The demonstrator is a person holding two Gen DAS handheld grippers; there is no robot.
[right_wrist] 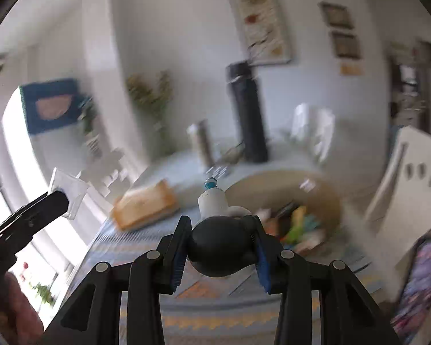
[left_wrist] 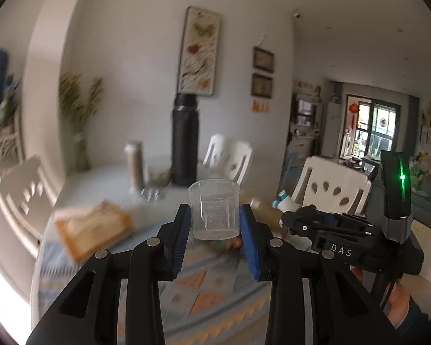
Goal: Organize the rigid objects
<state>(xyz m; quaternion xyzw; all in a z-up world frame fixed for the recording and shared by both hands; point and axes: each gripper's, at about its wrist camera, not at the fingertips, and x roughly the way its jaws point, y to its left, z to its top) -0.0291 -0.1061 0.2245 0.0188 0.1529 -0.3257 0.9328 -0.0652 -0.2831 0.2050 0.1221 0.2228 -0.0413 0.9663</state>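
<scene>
My left gripper is shut on a clear plastic measuring cup, held upright above the table. The cup and the left gripper's finger also show at the left of the right wrist view. My right gripper is shut on the black rubber bulb of a small blower with a white nozzle and blue tip, held above the table. The right gripper shows in the left wrist view, with the white nozzle beyond it.
A round table with a patterned cloth holds a wooden box, a tall black flask, a slim jar and a tan basket of mixed items. White chairs stand around it.
</scene>
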